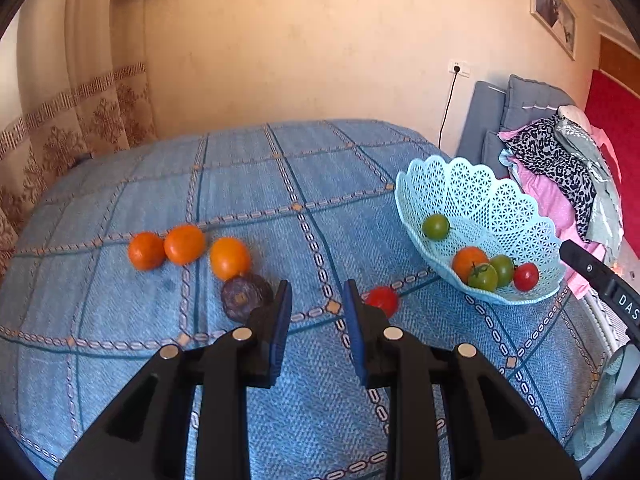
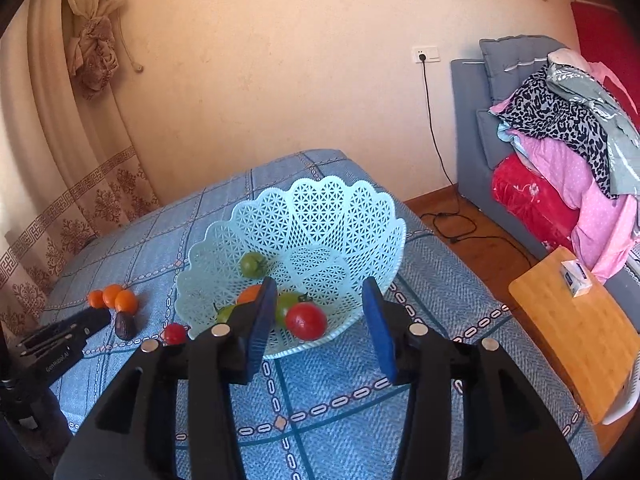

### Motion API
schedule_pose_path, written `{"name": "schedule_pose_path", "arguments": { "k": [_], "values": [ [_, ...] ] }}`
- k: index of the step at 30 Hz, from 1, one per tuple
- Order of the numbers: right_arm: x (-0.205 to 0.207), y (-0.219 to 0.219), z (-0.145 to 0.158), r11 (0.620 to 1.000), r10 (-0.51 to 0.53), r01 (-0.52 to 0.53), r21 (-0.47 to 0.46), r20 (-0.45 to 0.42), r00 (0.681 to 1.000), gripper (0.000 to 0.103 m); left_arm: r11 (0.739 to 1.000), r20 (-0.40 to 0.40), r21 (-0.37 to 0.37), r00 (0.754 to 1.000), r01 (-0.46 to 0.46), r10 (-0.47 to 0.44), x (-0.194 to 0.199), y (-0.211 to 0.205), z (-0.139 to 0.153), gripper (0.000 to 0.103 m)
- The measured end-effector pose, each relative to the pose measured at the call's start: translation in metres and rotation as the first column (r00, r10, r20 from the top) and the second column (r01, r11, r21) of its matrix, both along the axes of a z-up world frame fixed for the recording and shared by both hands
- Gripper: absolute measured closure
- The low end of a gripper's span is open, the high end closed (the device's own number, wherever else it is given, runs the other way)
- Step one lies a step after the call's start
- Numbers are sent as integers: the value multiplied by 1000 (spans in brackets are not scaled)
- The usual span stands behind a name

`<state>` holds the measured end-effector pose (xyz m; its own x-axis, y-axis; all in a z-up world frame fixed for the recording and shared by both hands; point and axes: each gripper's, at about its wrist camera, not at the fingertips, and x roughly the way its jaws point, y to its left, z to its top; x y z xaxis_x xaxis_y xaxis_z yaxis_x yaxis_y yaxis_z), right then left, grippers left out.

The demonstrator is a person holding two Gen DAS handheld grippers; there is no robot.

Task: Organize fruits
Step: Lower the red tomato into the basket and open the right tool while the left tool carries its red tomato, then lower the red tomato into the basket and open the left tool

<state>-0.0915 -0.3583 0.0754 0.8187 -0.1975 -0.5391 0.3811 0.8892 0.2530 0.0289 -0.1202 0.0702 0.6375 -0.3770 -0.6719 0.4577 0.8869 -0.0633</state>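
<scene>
**Both grippers empty above the fruit on the blue cloth**

The left gripper (image 1: pixel 316 300) has its jaws parted by a narrow gap with nothing between them; its blue pads (image 1: pixel 282 320) touch no fruit. It tilts down toward the checked blue cloth (image 1: pixel 280 184) over the worktop. Just past its tips lie a dark purple fruit (image 1: pixel 246 296) on one side and a loose red tomato (image 1: pixel 383 299) on the other. Three oranges (image 1: pixel 185 243) sit in a row beyond the purple fruit.

The right gripper (image 2: pixel 320 304) stands released, jaws wider apart and holding nothing. It points down at the pale blue basket (image 2: pixel 320 216), tips over the near rim. In the basket lie a red tomato (image 2: pixel 306 321), green tomatoes (image 2: pixel 252 264) and an orange fruit (image 2: pixel 249 294), partly hidden behind the left-hand pad.
</scene>
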Motion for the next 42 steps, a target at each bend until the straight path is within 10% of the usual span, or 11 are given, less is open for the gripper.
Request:
{"name": "schedule_pose_path", "arguments": {
  "k": [5,10,15,22,42],
  "values": [
    [-4,-2,-1,1000,-13,13,13,18,1000,57,999,-47,-8,998,34,-34,4,-15,-13,47],
    [-8,-5,-2,1000,-25,25,17,30,999,57,993,-73,9,991,114,-113,6,-38,-26,45],
    [-8,-8,-4,999,-24,23,28,28,999,57,987,-94,48,985,153,-148,10,-59,-44,47],
    [-6,-10,-8,999,-21,20,39,26,999,57,984,-134,53,978,167,-159,22,-69,-58,76],
    [-8,-13,-10,998,-32,30,53,42,999,57,983,15,-21,984,180,-180,2,-76,10,76]
  ]
}}
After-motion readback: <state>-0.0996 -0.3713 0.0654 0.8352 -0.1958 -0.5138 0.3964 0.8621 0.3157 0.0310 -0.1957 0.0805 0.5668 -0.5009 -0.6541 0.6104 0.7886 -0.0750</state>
